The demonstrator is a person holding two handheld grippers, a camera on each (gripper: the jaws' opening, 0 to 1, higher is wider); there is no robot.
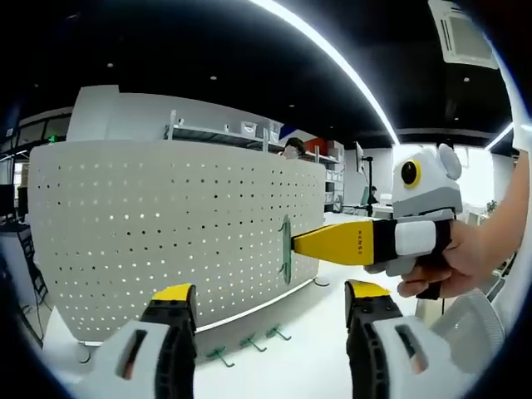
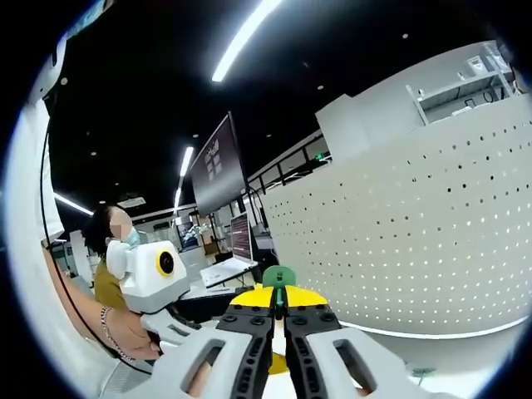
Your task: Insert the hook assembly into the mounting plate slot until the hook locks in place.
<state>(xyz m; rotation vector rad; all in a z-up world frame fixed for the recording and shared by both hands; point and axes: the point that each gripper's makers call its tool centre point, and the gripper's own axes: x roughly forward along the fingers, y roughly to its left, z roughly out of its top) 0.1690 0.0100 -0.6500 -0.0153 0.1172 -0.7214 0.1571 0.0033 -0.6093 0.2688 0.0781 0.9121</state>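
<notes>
Left gripper view: a white perforated mounting plate [image 1: 174,241] stands upright on a white tabletop [image 1: 316,341]. Spare green hooks [image 1: 248,342] lie at its foot. Left gripper [image 1: 270,312] fingers spread, holding nothing. Further right, the right gripper [image 1: 293,243] pinches a small green hook assembly [image 1: 286,249], pressed against the plate's face. The hook looks light, rigid, likely plastic; gripping its flat backing seems best.
</notes>
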